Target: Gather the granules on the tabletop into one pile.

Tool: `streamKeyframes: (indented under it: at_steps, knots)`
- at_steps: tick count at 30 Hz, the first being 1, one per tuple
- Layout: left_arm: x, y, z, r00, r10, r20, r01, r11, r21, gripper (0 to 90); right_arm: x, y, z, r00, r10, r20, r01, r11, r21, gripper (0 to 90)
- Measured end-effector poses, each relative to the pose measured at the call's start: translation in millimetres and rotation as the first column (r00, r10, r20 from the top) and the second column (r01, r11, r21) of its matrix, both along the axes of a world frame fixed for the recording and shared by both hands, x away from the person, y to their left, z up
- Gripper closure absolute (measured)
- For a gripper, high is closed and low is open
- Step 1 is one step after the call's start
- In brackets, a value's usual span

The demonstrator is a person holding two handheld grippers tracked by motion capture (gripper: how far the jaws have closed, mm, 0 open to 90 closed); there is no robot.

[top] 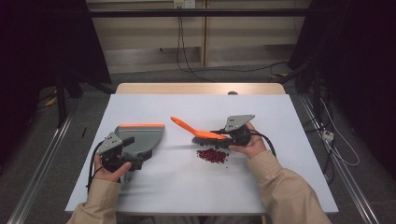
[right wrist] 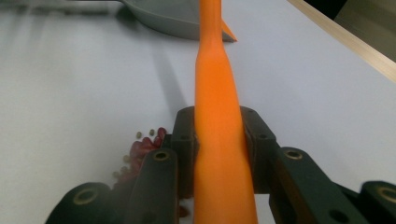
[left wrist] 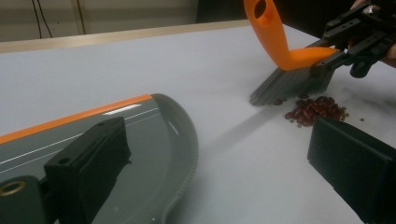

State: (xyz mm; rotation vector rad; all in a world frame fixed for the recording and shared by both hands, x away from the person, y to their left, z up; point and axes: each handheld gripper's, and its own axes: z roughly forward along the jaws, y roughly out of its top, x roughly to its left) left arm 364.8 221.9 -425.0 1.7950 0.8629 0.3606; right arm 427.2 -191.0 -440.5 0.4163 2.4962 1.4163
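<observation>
Sweeping up at a white-topped table [top: 187,186], judging by the tools in hand: pinching the slim orange handle of a plastic hand brush with dark grey bristles [top: 203,134] firmly between the pressed-together jaws of the right gripper [top: 223,136], and resting those bristles on the tabletop just beyond a small heap of dark red beans [top: 212,155], right of centre and toward the near edge. Hovering the left gripper [top: 130,143] over the near end of a grey plastic dustpan with an orange lip [top: 140,133], lying flat at the left and well apart from the beans. Keeping that gripper's jaws spread wide, clamping nothing, with one jaw over the pan's tray, though not clearly touching it, and the other out over bare table. Probably lining up the first stroke, with no beans in the pan yet. Next, most likely needing to grip the pan and turn its lip, now facing the far side, toward the heap, then bringing the brush round to the right of the beans and drawing them left in short, low strokes, taking care not to scatter strays.
</observation>
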Motion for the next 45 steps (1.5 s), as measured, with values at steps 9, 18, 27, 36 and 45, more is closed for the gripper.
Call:
streamKeyframes:
  at_steps: [9, 18, 27, 36, 45]
  knots:
    - [-0.3, 0.0, 0.5, 1.0, 0.001, 0.001, -0.001, 1.0, -0.005, 5.2, -9.7, 4.6, 6.1, 0.9993, 0.036, -0.008, -0.036, 0.9993, 0.006, 71.1]
    - [-0.7, 0.2, 0.9, 1.0, 0.001, 0.001, -0.001, 1.0, -0.004, 5.2, -11.1, -1.3, 15.3, 0.9994, -0.035, -0.002, 0.036, 0.997, 0.069, 71.1]
    - [-1.1, 0.0, 1.6, 1.0, -0.001, 0.005, 0.001, 1.0, -0.009, 5.2, -22.7, -18.1, 17.5, 0.9731, -0.225, -0.051, 0.229, 0.9679, 0.104, 71.0]
    - [-1.5, -0.6, 2.2, 1.0, -0.002, 0.005, 0.002, 0.9999, -0.011, 5.2, -34.8, -39.9, 15.1, 0.9264, -0.366, -0.09, 0.374, 0.9218, 0.103, 71.0]
    - [-1.5, -0.7, 2.2, 1.0, -0.001, 0.004, 0.002, 0.9999, -0.012, 5.2, -40.5, -52.7, 8.4, 0.8851, -0.455, -0.099, 0.463, 0.883, 0.08, 71.0]
